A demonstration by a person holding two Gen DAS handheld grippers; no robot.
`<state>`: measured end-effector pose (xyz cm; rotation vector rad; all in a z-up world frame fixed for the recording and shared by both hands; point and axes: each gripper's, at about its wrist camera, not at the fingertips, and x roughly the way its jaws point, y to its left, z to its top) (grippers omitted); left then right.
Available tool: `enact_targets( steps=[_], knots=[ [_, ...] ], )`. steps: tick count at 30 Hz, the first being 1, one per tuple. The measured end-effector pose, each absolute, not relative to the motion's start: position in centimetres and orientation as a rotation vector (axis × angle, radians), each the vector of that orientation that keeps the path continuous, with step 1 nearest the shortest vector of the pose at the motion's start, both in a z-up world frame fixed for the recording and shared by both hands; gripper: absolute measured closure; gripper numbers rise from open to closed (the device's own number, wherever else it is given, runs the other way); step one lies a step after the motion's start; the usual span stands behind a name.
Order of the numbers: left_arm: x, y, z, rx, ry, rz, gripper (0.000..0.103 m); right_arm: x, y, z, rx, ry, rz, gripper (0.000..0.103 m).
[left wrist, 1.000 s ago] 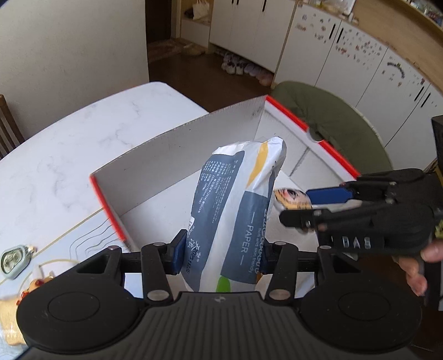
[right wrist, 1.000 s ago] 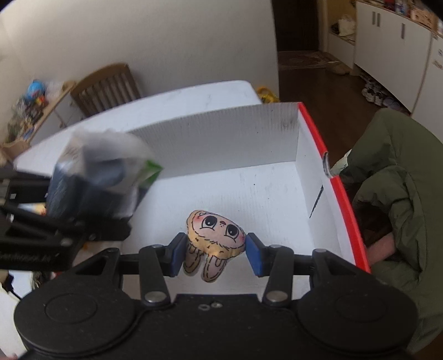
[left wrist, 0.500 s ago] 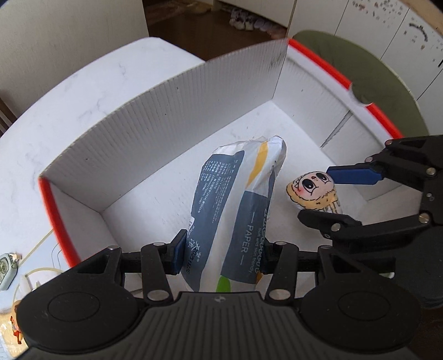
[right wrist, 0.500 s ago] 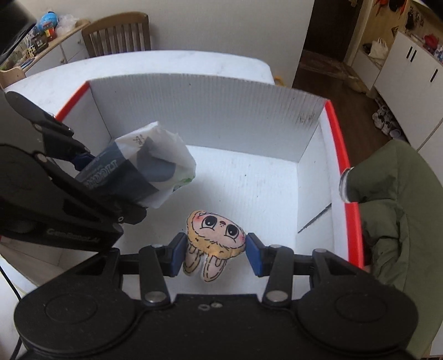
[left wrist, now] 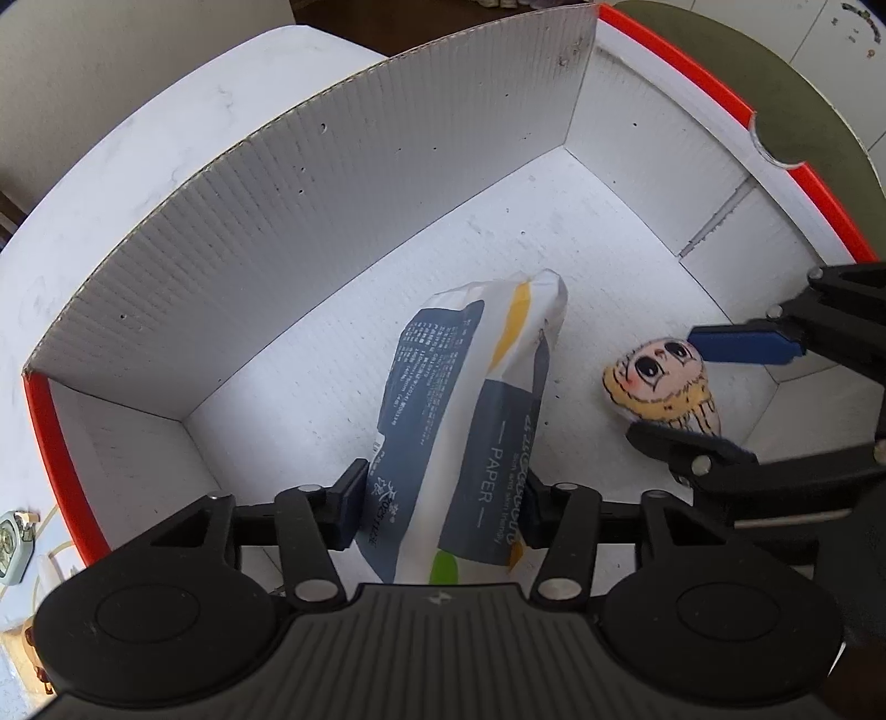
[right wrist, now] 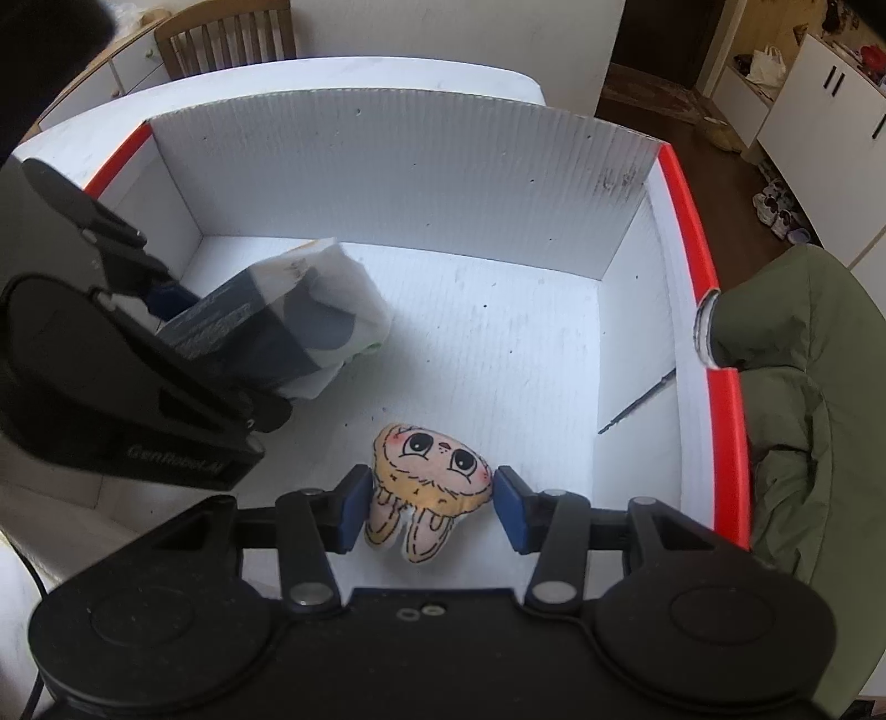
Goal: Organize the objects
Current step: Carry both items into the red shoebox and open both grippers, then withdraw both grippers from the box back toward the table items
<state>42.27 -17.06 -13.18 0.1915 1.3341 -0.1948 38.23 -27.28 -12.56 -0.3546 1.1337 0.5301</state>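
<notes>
Two pairs of tongs reach down into a white corrugated box (right wrist: 421, 183) with red rims, standing on a white table (left wrist: 138, 149); left tongs (left wrist: 443, 507) straddle a tissue pack (left wrist: 476, 421), white and navy with "PAPER" printed on it, and their jaws are opening, the blue pads at the pack's sides with the left pad seeming just clear of the wrapper; whether the pack's far end rests on the box floor cannot be told. Right tongs (right wrist: 432, 507) straddle a small plush bunny face (right wrist: 429, 476), yellow-edged with large eyes; their jaws are opening too, a slight gap showing at the right pad; the toy sits low over the floor near the box's near wall, right of the pack and apart from it. An olive-green jacket (right wrist: 803, 399) lies just outside the box's right rim; a wooden chair (right wrist: 232, 33) stands beyond the table.
</notes>
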Motion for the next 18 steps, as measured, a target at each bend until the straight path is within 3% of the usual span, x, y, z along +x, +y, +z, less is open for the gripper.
enact_targets(
  steps=[5,11,18],
  knots=[
    [42.4,-17.1,-13.5,0.195,1.342,-0.2,0.043,38.2,-27.4,-12.6,-0.36,1.14,0.543,0.053],
    [42.0,-17.0,-13.2,0.188,1.317,-0.212,0.027,37.8,-27.7,-12.2,-0.342,1.114,0.551,0.044],
    [40.8,-16.1,-10.9,0.14,1.25,-0.225,0.027,37.0,-28.9,-10.3,-0.305,1.069,0.575,0.042]
  ],
)
